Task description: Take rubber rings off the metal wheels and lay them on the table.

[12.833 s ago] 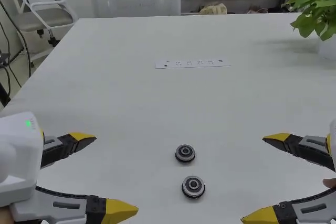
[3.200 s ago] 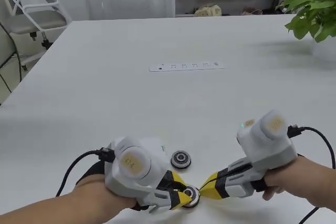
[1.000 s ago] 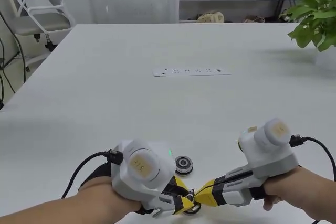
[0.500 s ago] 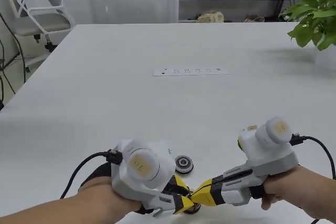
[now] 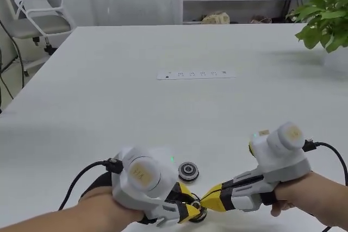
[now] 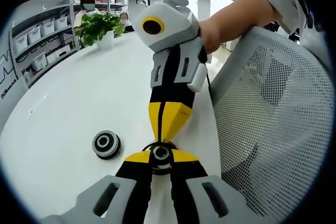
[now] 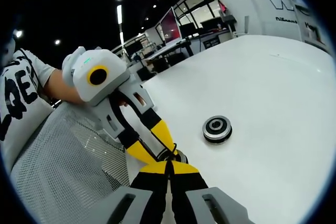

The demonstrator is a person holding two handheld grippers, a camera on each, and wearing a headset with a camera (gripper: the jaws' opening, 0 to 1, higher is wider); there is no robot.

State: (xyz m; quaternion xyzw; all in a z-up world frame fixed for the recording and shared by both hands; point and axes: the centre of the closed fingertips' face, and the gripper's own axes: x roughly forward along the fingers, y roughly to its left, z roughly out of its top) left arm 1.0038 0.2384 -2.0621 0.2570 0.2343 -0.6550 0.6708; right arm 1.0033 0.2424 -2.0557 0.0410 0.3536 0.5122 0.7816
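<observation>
Two small metal wheels with black rubber rings are at the table's near edge. My left gripper [image 5: 191, 210] [image 6: 161, 156] is shut on the nearer wheel [image 6: 161, 153] [image 5: 198, 214], which sits between its yellow tips. My right gripper [image 5: 203, 202] [image 7: 169, 164] comes in from the opposite side. Its tips are pressed together at the wheel's rim, apparently pinching a thin black loop of rubber ring [image 6: 150, 146]. The other wheel [image 5: 188, 170] [image 6: 106, 144] [image 7: 217, 128] lies flat on the table just beyond, untouched.
A white power strip [image 5: 196, 74] lies mid-table on the white table [image 5: 163, 118]. A potted plant [image 5: 323, 12] stands at the far right. Grey chairs [image 5: 145, 8] are behind the table, and a mesh chair back [image 6: 273, 108] is close to me.
Long before, both grippers were open and apart with both wheels on the table. Now both are shut at the nearer wheel. Over the last second almost nothing has moved.
</observation>
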